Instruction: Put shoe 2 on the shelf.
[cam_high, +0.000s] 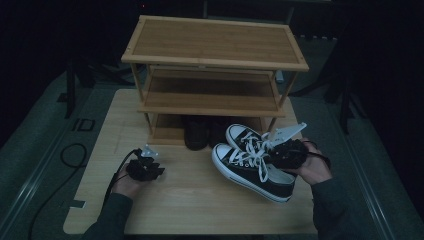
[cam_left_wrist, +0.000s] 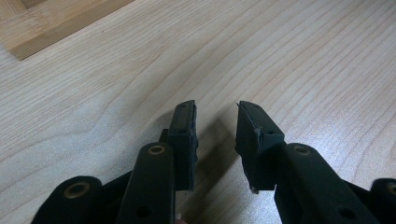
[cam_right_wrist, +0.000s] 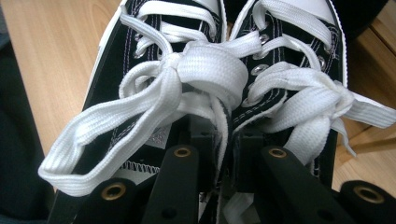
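While the left gripper (cam_left_wrist: 215, 128) hovers agape, the right gripper (cam_right_wrist: 224, 140) seemingly pinches both sneakers' (cam_high: 252, 162) inner edges.

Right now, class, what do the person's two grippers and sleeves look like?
Both the left gripper and the right gripper are black, with brass-coloured rivets on the arms behind flat, blocky fingers. Each carries a pale three-cornered plate and trails a black cable. The sleeves are dark.

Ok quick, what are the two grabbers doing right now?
Left gripper: open, empty, jaws apart over the bare table.
Right gripper: jaws shut on the black sneakers, pinching their inner sides together.
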